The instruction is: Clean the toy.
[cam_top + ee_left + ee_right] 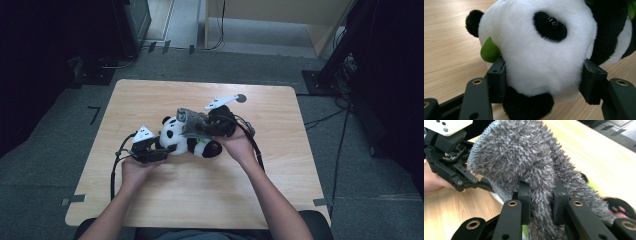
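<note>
The left gripper [541, 82] is clamped on the head of the black-and-white plush panda [536, 50], its pads pressing into the white fur from both sides, apparently to pin the toy against the light wooden table [150, 100] while the other hand works. A small green felt leaf [489, 50] pokes out just beside one pad. The right gripper [540, 205] is clenched on a fold of shaggy grey knitted cloth [524, 155], which hangs over and around its jaws. In the high view the cloth [192, 122] is held above the panda's [185, 140] body, between the two grippers, probably so it can be drawn over or off the toy.
</note>
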The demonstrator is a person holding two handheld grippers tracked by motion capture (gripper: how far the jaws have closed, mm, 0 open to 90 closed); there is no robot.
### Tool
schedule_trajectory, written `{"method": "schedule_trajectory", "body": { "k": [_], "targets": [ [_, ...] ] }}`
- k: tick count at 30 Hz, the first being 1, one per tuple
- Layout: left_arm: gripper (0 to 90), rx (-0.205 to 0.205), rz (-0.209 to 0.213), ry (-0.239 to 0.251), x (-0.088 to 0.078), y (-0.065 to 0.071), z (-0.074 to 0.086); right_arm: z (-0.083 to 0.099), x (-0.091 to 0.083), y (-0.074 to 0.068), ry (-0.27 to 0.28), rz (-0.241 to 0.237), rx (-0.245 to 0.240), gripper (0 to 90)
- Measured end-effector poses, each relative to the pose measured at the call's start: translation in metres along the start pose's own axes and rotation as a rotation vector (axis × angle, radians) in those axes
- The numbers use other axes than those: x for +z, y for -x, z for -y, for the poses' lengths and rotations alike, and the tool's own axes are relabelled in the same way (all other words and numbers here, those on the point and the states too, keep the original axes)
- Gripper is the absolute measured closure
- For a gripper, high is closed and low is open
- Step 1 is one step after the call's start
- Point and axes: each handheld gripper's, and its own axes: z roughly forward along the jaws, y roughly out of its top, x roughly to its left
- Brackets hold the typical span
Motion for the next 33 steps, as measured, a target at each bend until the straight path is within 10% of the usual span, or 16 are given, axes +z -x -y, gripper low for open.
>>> {"method": "schedule_trajectory", "body": {
  "k": [8, 12, 23, 33],
  "targets": [
    [35.5, -0.008, 0.004, -0.008, 0.001, -0.002, 0.0, -0.003, 0.02, 0.007, 0.007, -0.024, -0.028, 58.8],
    [35.5, -0.016, 0.002, -0.011, 0.001, -0.003, 0.0, -0.003, 0.026, 0.012, 0.002, -0.063, 0.005, 70.6],
    [35.4, -0.028, -0.007, 0.014, -0.001, 0.001, -0.003, -0.034, 0.041, -0.033, -0.058, -0.066, -0.099, 74.5],
    [37.8, -0.054, -0.007, -0.014, -0.002, -0.001, -0.004, -0.026, 0.064, -0.042, -0.104, -0.007, -0.196, 73.9]
  ]
}}
